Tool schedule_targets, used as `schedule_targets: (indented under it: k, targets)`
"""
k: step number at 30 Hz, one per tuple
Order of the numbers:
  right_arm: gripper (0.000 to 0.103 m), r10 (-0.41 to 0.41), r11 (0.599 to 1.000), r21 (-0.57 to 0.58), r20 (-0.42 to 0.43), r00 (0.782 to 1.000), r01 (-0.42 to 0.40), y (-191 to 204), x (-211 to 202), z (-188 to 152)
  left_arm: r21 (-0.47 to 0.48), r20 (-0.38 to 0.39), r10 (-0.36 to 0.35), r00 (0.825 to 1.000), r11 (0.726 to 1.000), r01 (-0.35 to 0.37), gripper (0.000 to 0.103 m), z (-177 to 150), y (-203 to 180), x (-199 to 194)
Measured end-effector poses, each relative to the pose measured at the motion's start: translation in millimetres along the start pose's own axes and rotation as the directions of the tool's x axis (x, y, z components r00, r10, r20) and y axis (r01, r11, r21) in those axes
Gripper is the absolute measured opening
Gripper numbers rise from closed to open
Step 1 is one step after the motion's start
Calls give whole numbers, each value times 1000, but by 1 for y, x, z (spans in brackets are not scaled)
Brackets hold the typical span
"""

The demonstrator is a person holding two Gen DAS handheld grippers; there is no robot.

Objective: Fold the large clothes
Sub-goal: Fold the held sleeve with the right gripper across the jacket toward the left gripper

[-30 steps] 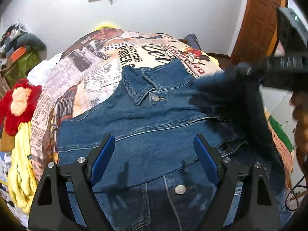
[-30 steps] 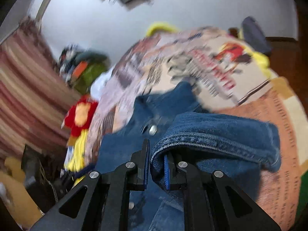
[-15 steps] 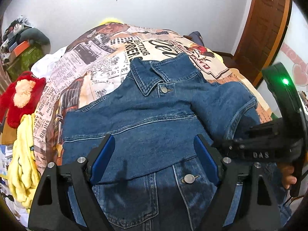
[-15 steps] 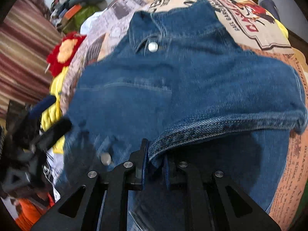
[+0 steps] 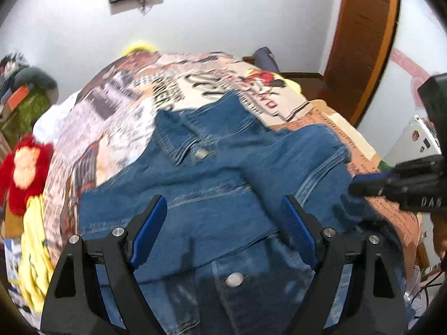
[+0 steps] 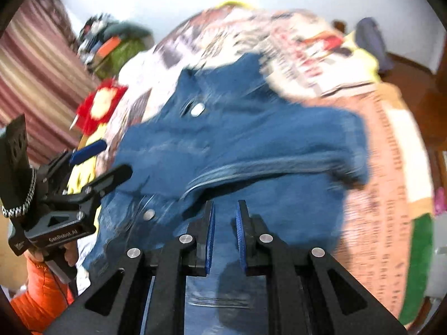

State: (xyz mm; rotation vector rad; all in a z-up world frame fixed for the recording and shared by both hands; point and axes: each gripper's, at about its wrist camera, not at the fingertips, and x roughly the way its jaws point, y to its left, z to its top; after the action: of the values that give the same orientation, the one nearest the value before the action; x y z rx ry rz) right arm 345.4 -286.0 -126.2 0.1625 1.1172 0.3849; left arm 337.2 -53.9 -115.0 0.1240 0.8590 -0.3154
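Centrally, in both wrist views, a denim jacket (image 5: 212,195) lies spread on a bed, collar toward the top of the frame. Its cloth is a heavy mid-blue weave with paler stitched seams and round metal buttons, one below the collar and one near the lower middle of the left wrist view. One sleeve (image 6: 279,139) is folded across the body of the jacket, forming a thick band with a rolled hem that runs from the centre toward the right of the right wrist view.

Under the jacket, the bedspread (image 5: 125,117) is a smooth printed fabric covered in newspaper-style lettering and pictures in cream, black, orange and red.

At the bottom of the left wrist view, the left tongs (image 5: 223,234) stand wide apart above the jacket, gripping nothing; they are black angular arms with flat blue pads. At the bottom of the right wrist view, the right tongs (image 6: 225,237) are drawn close together with only a narrow slit between their blue pads, and no cloth is caught there.

At the left edge of the left wrist view sit a fluffy red and orange plush toy (image 5: 22,170) and crumpled yellow cloth (image 5: 33,254). A wooden door frame (image 5: 363,42) rises at the upper right against a plain white wall (image 5: 237,14). An orange quilted sleeve (image 6: 42,293) shows at the lower left of the right wrist view.
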Motion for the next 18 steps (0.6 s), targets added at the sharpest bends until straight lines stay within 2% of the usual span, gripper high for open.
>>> schedule_targets:
  k: [4,7,9,14,18]
  targets:
    - [11,-94,995,31,82,992,91,-35,-29,0,65,-3,-38,999,997,38,84,20,-29,11]
    - [11,-172,984,54,102,980,167,-58,-39,-5,124,-38,-57,998,990,61,84,29,-53,30]
    - [11,-196,979,71,98,976,189,-71,-39,-8,164,-68,-51,996,984,62,84,31,-66,46]
    - [11,-189,976,116,47,981,182,-96,-24,-20,246,-181,7,983,969,38,84,23,-87,98]
    - [11,-165,979,123,-5,986,164,-105,0,-27,231,-211,42,977,973,8,84,19,-81,120]
